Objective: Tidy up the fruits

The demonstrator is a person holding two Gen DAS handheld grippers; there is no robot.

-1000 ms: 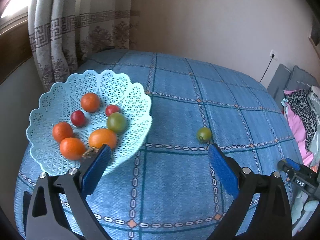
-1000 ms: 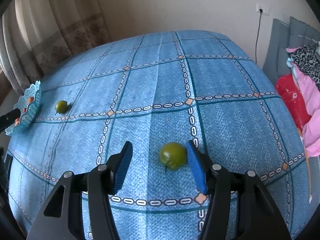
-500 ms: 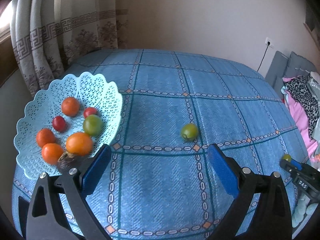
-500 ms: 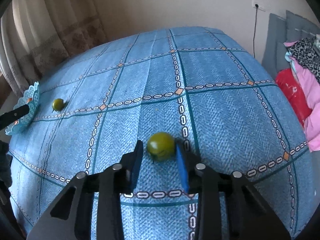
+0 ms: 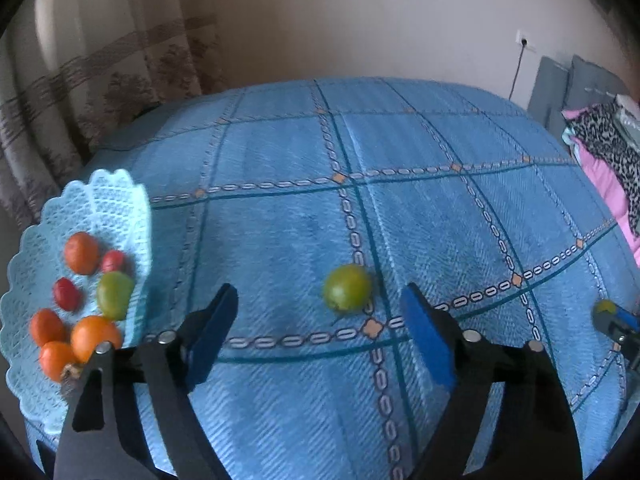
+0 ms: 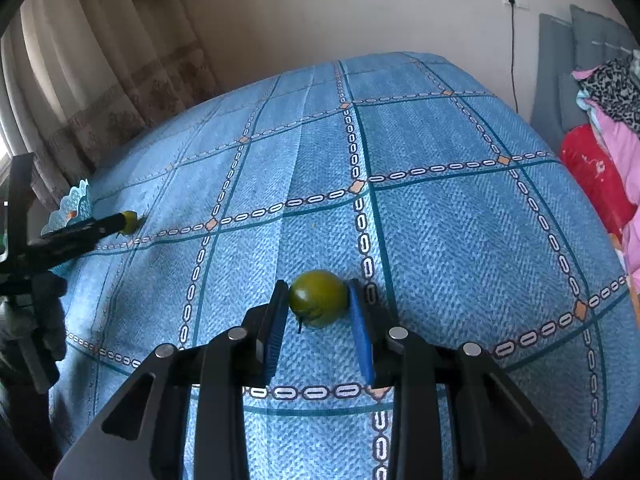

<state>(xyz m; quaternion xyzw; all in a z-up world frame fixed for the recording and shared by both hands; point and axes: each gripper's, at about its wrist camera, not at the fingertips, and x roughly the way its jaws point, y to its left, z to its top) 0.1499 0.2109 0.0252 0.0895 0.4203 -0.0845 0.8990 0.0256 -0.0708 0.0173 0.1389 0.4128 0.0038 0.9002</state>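
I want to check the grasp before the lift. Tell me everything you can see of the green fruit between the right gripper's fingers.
The green fruit is small, round and dark olive green, with a smooth, slightly glossy skin and faint darker streaks near its underside, where a thin dark stem pokes out. It sits near the tips of the right gripper, whose blue pads touch it on both sides. Below it lies the blue patterned cloth; whether it rests on it or is just lifted cannot be told.
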